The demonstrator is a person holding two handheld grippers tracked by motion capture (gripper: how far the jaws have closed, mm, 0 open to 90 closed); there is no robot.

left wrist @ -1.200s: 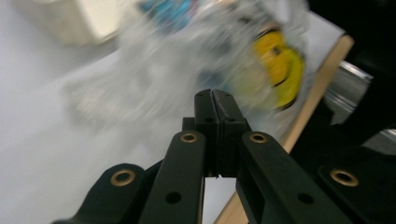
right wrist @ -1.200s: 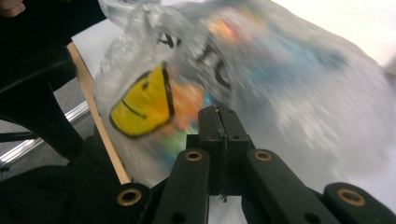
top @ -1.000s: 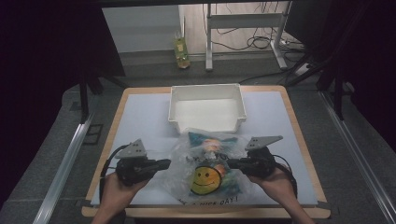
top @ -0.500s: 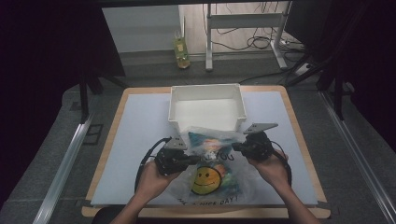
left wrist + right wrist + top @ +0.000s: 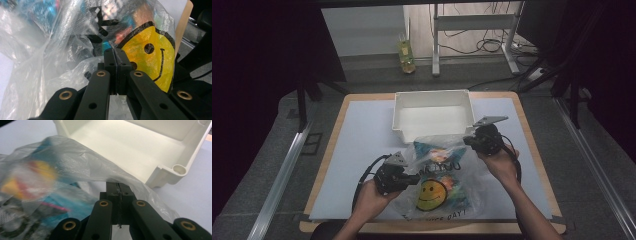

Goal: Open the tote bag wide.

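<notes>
Right in front of the white bin (image 5: 432,112), both the left gripper (image 5: 414,178) and right gripper (image 5: 468,140) are clamped tight on that smiley plastic bag (image 5: 437,187).

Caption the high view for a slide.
Both grippers, left and right, pinch a clear smiley-face plastic bag beside an empty white bin.
</notes>
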